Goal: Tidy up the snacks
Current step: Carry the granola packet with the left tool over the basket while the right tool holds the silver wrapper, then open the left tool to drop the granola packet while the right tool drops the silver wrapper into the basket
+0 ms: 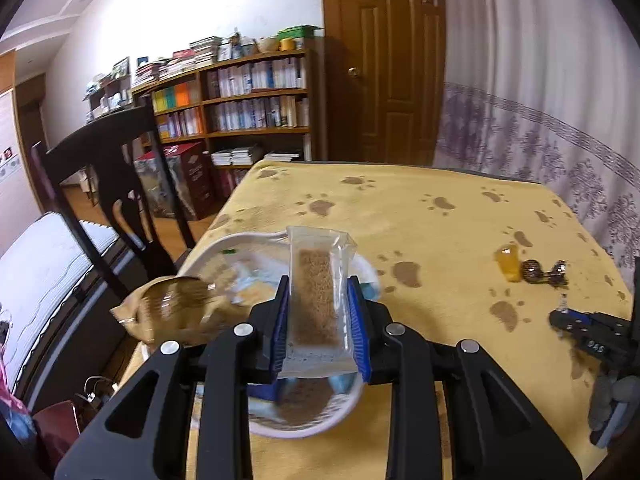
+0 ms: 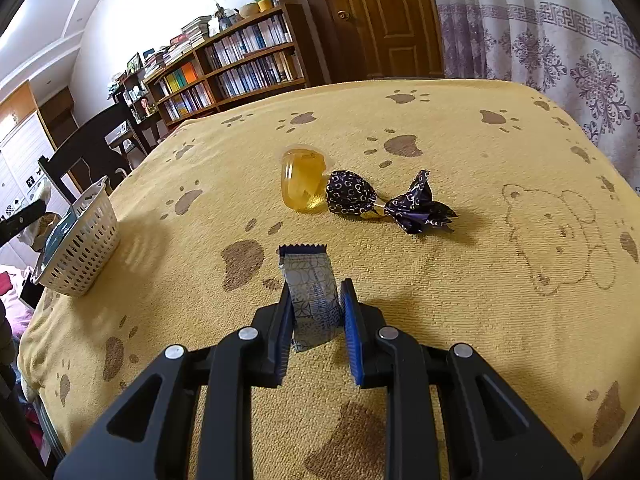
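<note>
- Left wrist view: your left gripper pinches a clear packet with a brown bar inside, both blue pads pressed on its sides.
- The packet stands nearly upright, held over the white basket at the table's left edge.
- Inside the basket lie blue-and-white wrappers; a tan pouch hangs over the basket's left rim.
- Far to the right on the yellow cloth you see a jelly cup and a dark candy, touching or just beside each other.
- Your right gripper shows at the right edge of this view, low over the cloth.
- Right wrist view: your right gripper is closed on a silver wrapper with a blue serrated end pointing away from you; the left pad presses it and the right pad touches its edge.
- The wrapper sits low over the cloth; you cannot tell whether it touches.
- Ahead, the jelly cup lies on its side, with the dark candy touching its right side.
- The basket stands well apart on the left, near the table's edge.
</note>
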The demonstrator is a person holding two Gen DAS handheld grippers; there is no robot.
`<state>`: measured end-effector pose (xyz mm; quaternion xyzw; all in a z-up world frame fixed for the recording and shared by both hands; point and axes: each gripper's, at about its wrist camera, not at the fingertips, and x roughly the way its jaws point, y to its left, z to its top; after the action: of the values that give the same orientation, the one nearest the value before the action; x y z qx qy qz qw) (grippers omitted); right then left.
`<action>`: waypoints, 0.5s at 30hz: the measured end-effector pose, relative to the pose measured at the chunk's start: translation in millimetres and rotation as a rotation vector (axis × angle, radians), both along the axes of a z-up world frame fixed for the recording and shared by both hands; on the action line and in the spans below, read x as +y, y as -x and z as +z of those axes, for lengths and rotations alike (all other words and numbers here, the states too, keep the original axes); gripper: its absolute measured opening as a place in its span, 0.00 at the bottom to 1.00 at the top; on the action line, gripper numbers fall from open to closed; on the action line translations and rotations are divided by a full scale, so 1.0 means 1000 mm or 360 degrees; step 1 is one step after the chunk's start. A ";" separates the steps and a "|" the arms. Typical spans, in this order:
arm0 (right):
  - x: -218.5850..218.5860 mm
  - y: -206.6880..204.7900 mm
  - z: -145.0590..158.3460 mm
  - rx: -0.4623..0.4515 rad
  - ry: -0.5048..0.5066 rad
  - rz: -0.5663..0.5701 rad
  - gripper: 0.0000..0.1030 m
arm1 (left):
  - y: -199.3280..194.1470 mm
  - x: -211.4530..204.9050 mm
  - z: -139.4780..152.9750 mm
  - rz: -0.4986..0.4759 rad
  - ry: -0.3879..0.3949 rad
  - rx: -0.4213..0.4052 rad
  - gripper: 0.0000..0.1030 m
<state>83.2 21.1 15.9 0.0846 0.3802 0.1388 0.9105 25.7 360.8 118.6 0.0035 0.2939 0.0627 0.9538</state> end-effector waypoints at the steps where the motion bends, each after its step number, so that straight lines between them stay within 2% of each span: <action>1: 0.000 0.000 0.000 0.0000 0.0001 -0.0003 0.22 | 0.001 0.004 -0.001 0.0013 0.0001 0.0003 0.27; 8: -0.001 0.001 0.000 -0.0003 0.0000 -0.0021 0.22 | 0.001 0.031 -0.004 0.0105 0.0052 0.0023 0.29; 12: -0.001 0.002 0.000 -0.0010 -0.0006 -0.0032 0.22 | 0.007 0.045 0.007 0.0147 0.0085 -0.0037 0.37; 15: -0.002 0.002 0.001 -0.0016 -0.0011 -0.0042 0.22 | 0.014 0.058 0.017 0.0197 0.0123 -0.0088 0.38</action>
<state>81.7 19.0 17.0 0.0920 0.3739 0.1284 0.9139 11.4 418.8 136.0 -0.0530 0.2692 0.1102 0.9553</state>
